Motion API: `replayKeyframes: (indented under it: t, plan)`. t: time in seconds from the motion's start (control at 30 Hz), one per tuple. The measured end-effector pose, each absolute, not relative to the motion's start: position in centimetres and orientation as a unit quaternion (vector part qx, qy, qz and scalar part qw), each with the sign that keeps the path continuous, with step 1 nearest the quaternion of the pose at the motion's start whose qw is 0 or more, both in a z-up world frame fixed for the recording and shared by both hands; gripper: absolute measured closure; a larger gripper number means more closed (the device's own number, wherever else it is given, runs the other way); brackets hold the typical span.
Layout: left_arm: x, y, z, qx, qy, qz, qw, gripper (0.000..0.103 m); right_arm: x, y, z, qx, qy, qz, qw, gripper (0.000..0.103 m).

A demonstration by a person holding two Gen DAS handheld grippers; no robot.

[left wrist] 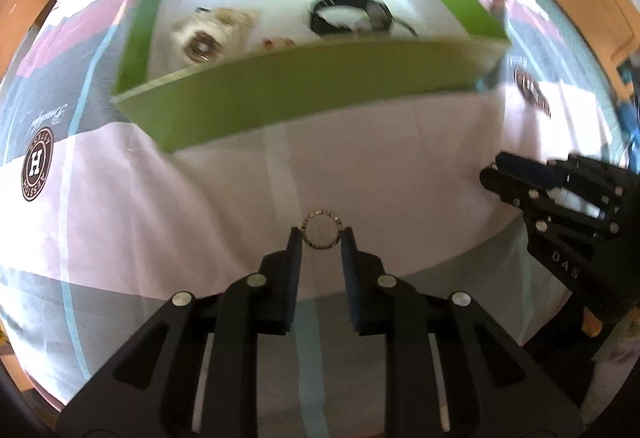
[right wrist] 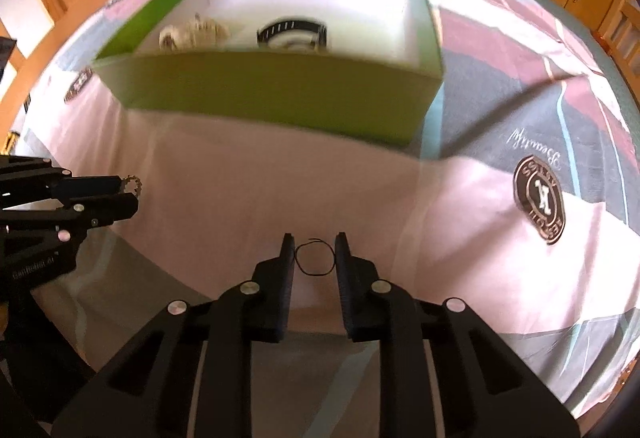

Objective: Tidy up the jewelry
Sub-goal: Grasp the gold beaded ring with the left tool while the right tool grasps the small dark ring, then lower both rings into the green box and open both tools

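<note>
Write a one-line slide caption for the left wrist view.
Left gripper pinches a studded ring above the bedsheet, facing the green box.

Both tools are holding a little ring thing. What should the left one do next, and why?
Probably carry the beaded ring pinched in the left tool forward over the green box. The box is open, other jewelry already lies inside, and its near wall stands between them.

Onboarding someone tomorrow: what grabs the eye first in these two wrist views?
The green box sits open on the bedspread ahead of both grippers, a black band and a pale fluffy piece inside. Nearer, the left gripper pinches a beaded ring, and the right gripper brackets a thin black loop.
</note>
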State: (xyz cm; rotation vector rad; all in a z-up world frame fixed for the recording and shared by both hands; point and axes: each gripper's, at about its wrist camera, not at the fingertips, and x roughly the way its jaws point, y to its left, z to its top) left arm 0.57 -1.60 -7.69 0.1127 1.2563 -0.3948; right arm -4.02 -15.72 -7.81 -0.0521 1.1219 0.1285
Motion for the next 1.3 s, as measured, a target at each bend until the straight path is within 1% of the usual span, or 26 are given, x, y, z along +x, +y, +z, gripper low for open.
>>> replayKeyframes:
  t: [0.17, 0.37, 0.53, 0.73, 0.83, 0.9, 1.07, 1.17, 1.3]
  plan:
    - [1.6, 0.3, -6.6, 0.016, 0.577, -0.171, 0.799, 0.083, -4.2, -15.6, -7.0, -0.018, 0.522, 0.063, 0.85, 0.082]
    - [1.7, 0.1, -5.7, 0.02, 0.56, -0.17, 0.81, 0.083, -3.8, -16.0, -6.8, -0.017, 0.518, 0.066, 0.853, 0.082]
    - [1.7, -1.2, -4.2, 0.022, 0.523, -0.181, 0.833, 0.083, -3.4, -15.9, -5.6, -0.006, 0.495, 0.076, 0.866, 0.082]
    - [2.0, -0.7, -2.0, 0.021, 0.477, -0.175, 0.861, 0.083, -3.3, -14.8, -3.2, 0.001, 0.439, 0.107, 0.892, 0.082]
    - [2.4, -0.6, -0.7, 0.023, 0.448, -0.169, 0.878, 0.083, -2.4, -15.1, -1.2, 0.018, 0.398, 0.114, 0.91, 0.082]
    - [3.4, -0.6, 0.0, 0.02, 0.434, -0.16, 0.886, 0.083, -1.2, -15.5, -0.6, 0.033, 0.386, 0.106, 0.916, 0.082]
    - [6.1, -0.5, 0.1, 0.006, 0.434, -0.133, 0.891, 0.083, 1.9, -16.5, -0.9, 0.059, 0.389, 0.085, 0.915, 0.082]
    - [7.6, -0.4, 0.0, 0.009, 0.44, -0.118, 0.89, 0.083, 3.4, -16.2, -1.8, 0.056, 0.398, 0.075, 0.913, 0.082]
    - [9.1, 0.0, 0.9, 0.01, 0.427, -0.108, 0.898, 0.083, 4.8, -15.5, -2.2, 0.055, 0.4, 0.073, 0.912, 0.082]
